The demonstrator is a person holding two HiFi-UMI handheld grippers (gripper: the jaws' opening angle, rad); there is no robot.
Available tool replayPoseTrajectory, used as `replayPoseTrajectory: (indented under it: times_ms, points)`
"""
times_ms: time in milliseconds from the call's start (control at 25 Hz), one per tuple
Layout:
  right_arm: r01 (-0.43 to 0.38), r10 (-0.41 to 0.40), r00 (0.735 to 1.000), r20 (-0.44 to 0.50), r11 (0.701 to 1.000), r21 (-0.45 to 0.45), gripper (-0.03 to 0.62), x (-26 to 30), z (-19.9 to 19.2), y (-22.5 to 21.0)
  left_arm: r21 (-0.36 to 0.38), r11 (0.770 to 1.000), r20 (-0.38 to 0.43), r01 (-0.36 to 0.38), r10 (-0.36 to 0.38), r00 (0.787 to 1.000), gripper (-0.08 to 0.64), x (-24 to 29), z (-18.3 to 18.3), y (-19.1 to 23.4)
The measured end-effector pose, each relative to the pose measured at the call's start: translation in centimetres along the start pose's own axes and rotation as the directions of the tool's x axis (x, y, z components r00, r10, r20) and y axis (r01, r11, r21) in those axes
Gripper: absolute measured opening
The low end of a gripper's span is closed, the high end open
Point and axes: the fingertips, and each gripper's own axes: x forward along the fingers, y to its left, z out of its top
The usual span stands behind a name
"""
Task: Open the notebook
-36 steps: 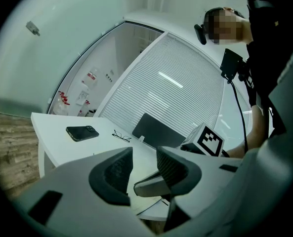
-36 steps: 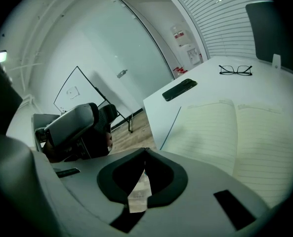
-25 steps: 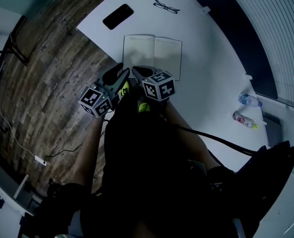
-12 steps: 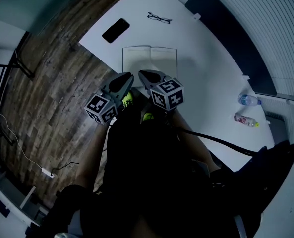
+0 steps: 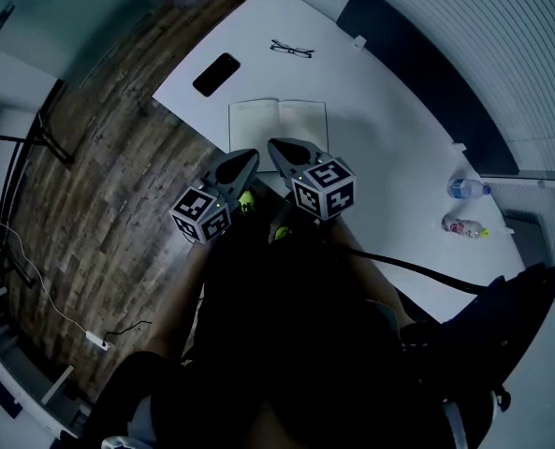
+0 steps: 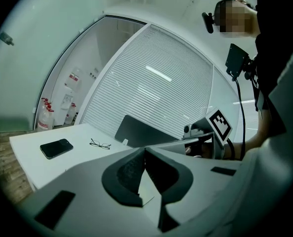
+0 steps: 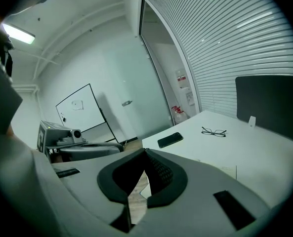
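Pale pages face up: the notebook point(image 5: 278, 124) lies spread flat on the white table point(image 5: 389, 157), close to its near edge, so the opening looks done.

Just short of that edge hang the left gripper point(image 5: 251, 155) and the right gripper point(image 5: 275, 145), side by side and clear of the paper. The left gripper's jaws have just been closing and now meet with nothing between them. The right gripper's jaws are also pressed together on nothing.

What could still go wrong, as I judge it:
- A stiff spine may let one side creep back over, since nothing holds the pages down.
- The notebook sits near the table's edge. A gripper dropping or swinging forward could catch the near cover and push the notebook askew, or drag it off toward the wood floor point(image 5: 99, 185).

Count:
- one notebook
- two grippers
- one dark phone point(image 5: 216, 74), beyond the notebook to the left
- one pair of glasses point(image 5: 291, 49), farther back
- two bottles point(image 5: 467, 189), lying well apart from the notebook at the right
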Motion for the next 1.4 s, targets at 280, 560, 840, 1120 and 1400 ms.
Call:
replayPoseTrajectory:
  times_ms: [280, 560, 840, 1120, 1400]
  points:
    - [-0.004, 0.004, 0.999, 0.033, 1.000, -0.014, 0.010, -2.2, 0.1, 0.4, 0.030, 1.000, 0.020, 0.001, -0.002, 1.000, -0.009, 0.5, 1.1, -1.9]
    - [-0.049, 0.053, 0.997, 0.057, 0.997, -0.067, 0.010, -4.3, -0.3, 1.5, 0.052, 0.998, 0.044, -0.025, 0.023, 0.999, -0.009, 0.4, 0.9, -4.6]
    - [-0.113, 0.119, 0.991, 0.064, 0.989, -0.093, 0.009, -7.4, -2.1, 3.8, 0.061, 0.994, 0.069, -0.087, 0.083, 0.994, -0.009, -0.8, -1.0, -8.3]
    - [-0.141, 0.148, 0.987, 0.067, 0.986, -0.094, 0.009, -10.8, -4.3, 5.2, 0.061, 0.990, 0.077, -0.128, 0.123, 0.989, -0.009, -2.0, -2.9, -12.0]
    - [-0.131, 0.139, 0.987, 0.083, 0.987, -0.093, 0.009, -12.5, -5.2, 6.2, 0.071, 0.991, 0.068, -0.116, 0.112, 0.991, -0.009, -2.8, -3.7, -13.8]
